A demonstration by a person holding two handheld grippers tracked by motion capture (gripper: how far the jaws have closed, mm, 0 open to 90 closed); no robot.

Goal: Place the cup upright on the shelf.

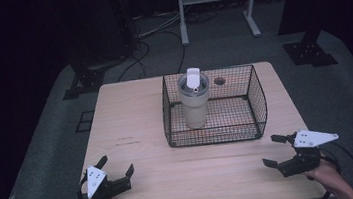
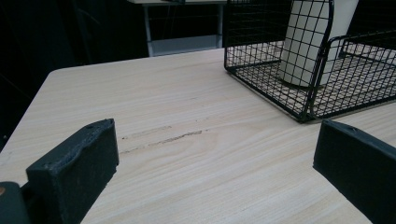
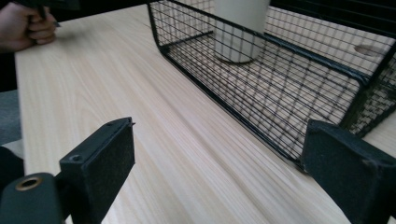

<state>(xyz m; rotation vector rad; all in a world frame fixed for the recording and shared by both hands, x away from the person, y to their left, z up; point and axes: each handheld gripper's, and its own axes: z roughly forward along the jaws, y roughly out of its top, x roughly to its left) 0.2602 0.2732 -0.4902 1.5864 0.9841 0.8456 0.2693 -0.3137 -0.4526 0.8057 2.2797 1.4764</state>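
The left gripper [image 1: 118,172] rests at the near left corner of the tabletop [image 1: 131,114], its fingers [image 2: 74,170] released and wide apart with nothing but bare wood between them. I judge it waits there on purpose: in the left gripper view it is aimed toward the near left corner of the wire basket [image 2: 306,105], which lies ahead of the fingers and a little to their right, well apart from them. Inside the basket [image 1: 259,95] stands the tumbler [image 1: 195,105], upright on the mesh floor toward the left half, pale cream with a clear lid [image 1: 193,83] and a white flip tab on top. It is the nearest thing to both tools, so it looks like the object to be picked out, and the open top of the basket leaves the way free from above. The round hole [image 1: 219,81] in the tabletop shows behind the tumbler, through the far wall. The right gripper [image 1: 277,151] lies at the near right corner, held by the person's right hand [image 1: 332,177], its fingers [image 3: 100,163] also released and holding nothing; the long front wall of the basket [image 3: 233,100] runs ahead of them and the tumbler [image 3: 240,23] stands beyond it. Both tools seem to be in a start position, symmetric and unloaded. I can read no brand, label or writing on the tumbler, the basket or the grippers.
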